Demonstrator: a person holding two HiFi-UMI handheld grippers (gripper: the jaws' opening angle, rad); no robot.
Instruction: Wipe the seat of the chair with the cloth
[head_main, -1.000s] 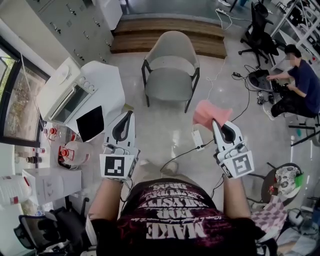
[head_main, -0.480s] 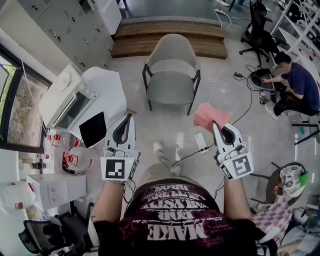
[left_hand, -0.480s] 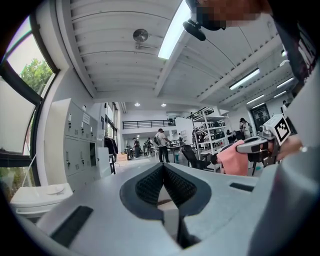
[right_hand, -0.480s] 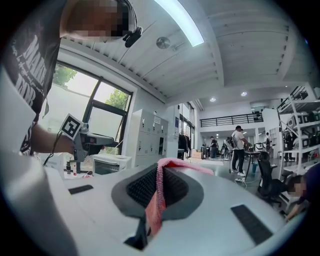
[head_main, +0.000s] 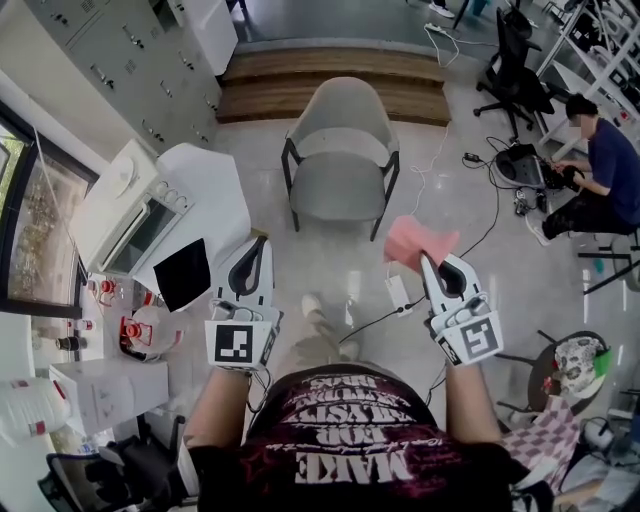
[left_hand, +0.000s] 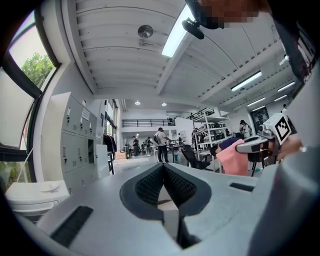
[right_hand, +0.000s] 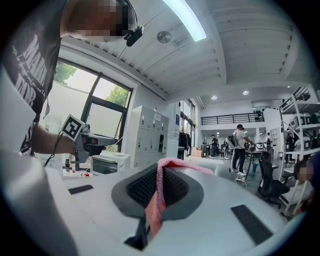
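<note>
A grey shell chair (head_main: 340, 150) with black legs stands on the floor ahead of me, its seat (head_main: 338, 185) bare. My right gripper (head_main: 428, 262) is shut on a pink cloth (head_main: 420, 242), held up in the air right of and short of the chair; the cloth (right_hand: 157, 197) hangs pinched between the jaws in the right gripper view. My left gripper (head_main: 258, 245) is shut with nothing in it, held up at the same height on the left. In the left gripper view the jaws (left_hand: 163, 172) meet, and the pink cloth (left_hand: 232, 157) shows at the right.
A white round table (head_main: 210, 185) with a toaster oven (head_main: 125, 205) and a black tablet (head_main: 182, 272) stands left of the chair. Cables and a power strip (head_main: 397, 291) lie on the floor. A seated person (head_main: 600, 175) works at the right; a wooden step (head_main: 330, 80) lies behind the chair.
I have stepped forward toward the chair; a foot now shows below. Both grippers keep their pose, the right still holding the cloth.
</note>
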